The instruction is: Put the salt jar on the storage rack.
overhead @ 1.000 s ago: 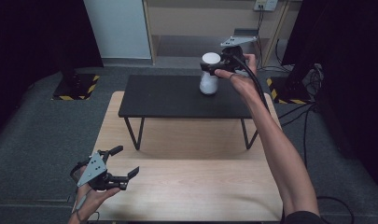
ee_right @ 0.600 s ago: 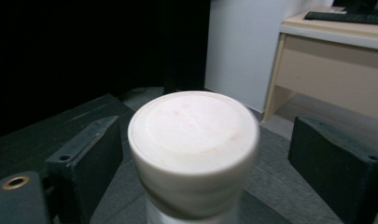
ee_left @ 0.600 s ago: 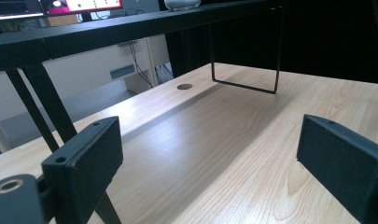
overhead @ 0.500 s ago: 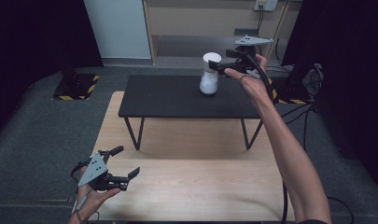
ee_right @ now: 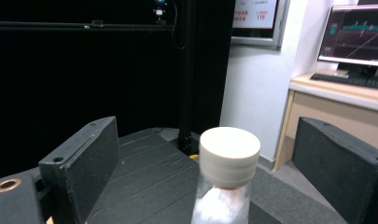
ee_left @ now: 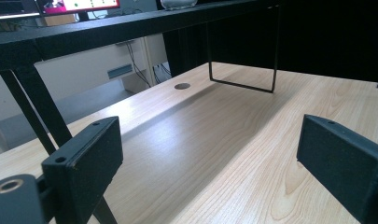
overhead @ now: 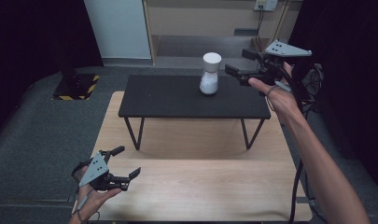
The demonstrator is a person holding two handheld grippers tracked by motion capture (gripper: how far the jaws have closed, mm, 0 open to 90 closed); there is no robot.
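Right of centre near the top of the high view, a white-capped bottle stands upright on the black side table, with the right gripper just beside it, jaws spread wide and gripping nothing. If a pickup is meant, I judge it best to centre the jaws on the body below the cap and close gently. Lower left of that view, the left gripper hangs wide open over the wooden table, whose round hole its own view alone reveals.

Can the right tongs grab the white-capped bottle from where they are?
Probably yes. The right tongs are open and level with the bottle, just beside it above the black table. In the right gripper view the bottle stands between the jaws with nothing in between.
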